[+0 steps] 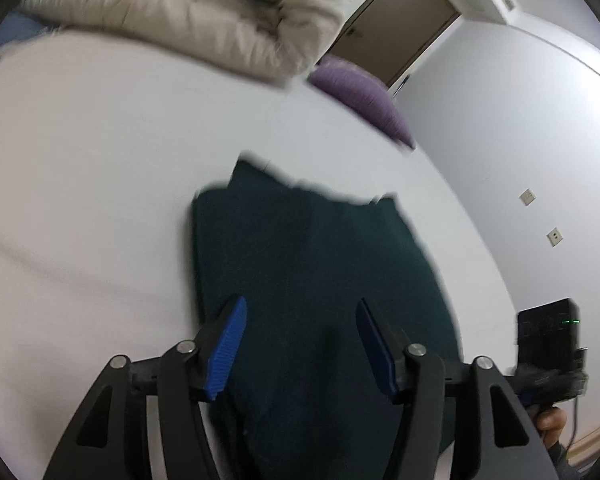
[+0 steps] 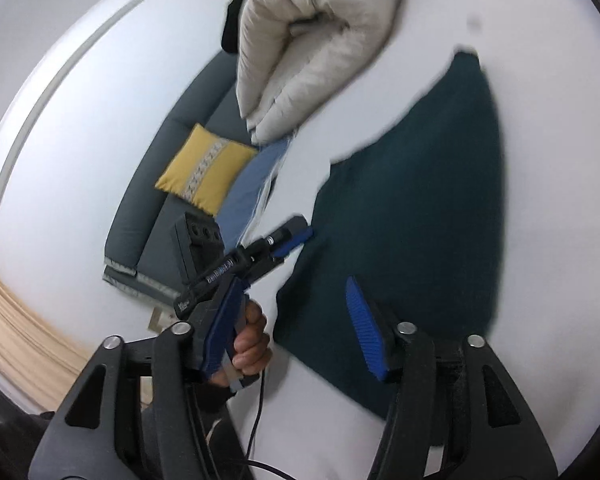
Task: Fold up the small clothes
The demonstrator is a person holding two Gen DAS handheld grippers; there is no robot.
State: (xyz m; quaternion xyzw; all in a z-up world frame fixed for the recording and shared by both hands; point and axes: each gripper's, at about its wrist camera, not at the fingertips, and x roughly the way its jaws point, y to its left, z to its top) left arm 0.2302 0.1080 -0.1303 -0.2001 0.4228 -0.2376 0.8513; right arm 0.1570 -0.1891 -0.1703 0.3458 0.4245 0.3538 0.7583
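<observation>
A dark green garment (image 1: 312, 264) lies folded flat on the white bed (image 1: 79, 168). My left gripper (image 1: 302, 320) is open and empty, its blue pads hovering over the garment's near part. In the right wrist view the same garment (image 2: 416, 200) lies on the bed sheet (image 2: 560, 240). My right gripper (image 2: 295, 320) is open and empty, just above the garment's near edge. The left gripper (image 2: 295, 236) shows there too, held in a hand at the garment's left edge.
A rolled beige duvet (image 1: 187, 12) lies at the far side of the bed, also in the right wrist view (image 2: 316, 36). A purple pillow (image 1: 364, 96) sits by the wall. A grey sofa (image 2: 159, 184) with a yellow cushion (image 2: 205, 168) stands beside the bed.
</observation>
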